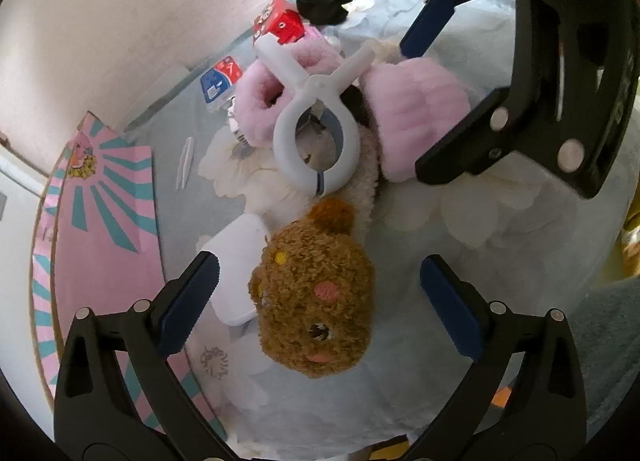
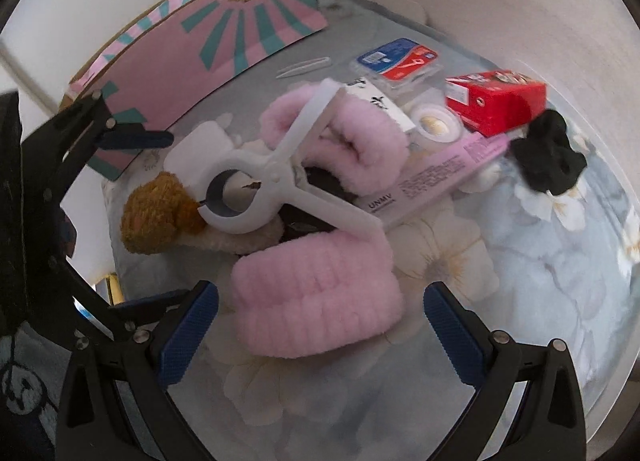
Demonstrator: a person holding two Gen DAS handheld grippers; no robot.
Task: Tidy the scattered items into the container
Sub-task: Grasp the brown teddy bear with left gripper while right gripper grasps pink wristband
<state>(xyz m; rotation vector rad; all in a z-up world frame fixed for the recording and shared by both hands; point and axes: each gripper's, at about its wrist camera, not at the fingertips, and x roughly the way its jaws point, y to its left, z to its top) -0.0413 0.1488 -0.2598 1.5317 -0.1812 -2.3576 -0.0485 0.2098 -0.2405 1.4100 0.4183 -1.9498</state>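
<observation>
The left claw [image 1: 318, 293] is released, its blue pads wide apart on either side of the brown plush bear head [image 1: 314, 301], hovering over it without touching. The bear head lies on the floral bed cover [image 1: 500, 229], joined to a cream fuzzy band [image 1: 366, 185] that curves away toward the far side. Just left of the bear sits a small white case [image 1: 240, 261].

Across the pile lies a large white plastic clip [image 1: 316, 109] — its ring end nearest the bear, its two handles spread toward the far side. Two pink fluffy wristbands flank it: one [image 2: 316, 313] lies near the right claw [image 2: 320, 325], the other [image 2: 340, 145] sits farther off under the clip's handle.

The right claw is likewise released, pads apart around the near pink wristband, gripping nothing.

Farther away lie a long pink tube-shaped box [image 2: 448, 173], a red carton [image 2: 496, 101], a black scrunchie [image 2: 548, 157], a roll of clear tape [image 2: 436, 123], a blue-and-red packet [image 2: 396, 59] and white tweezers [image 2: 304, 65] (all scattered on the bed).

The container — a pink box with teal rays [image 2: 192, 57] — stands at the left edge of the bed, well apart from the pile.
</observation>
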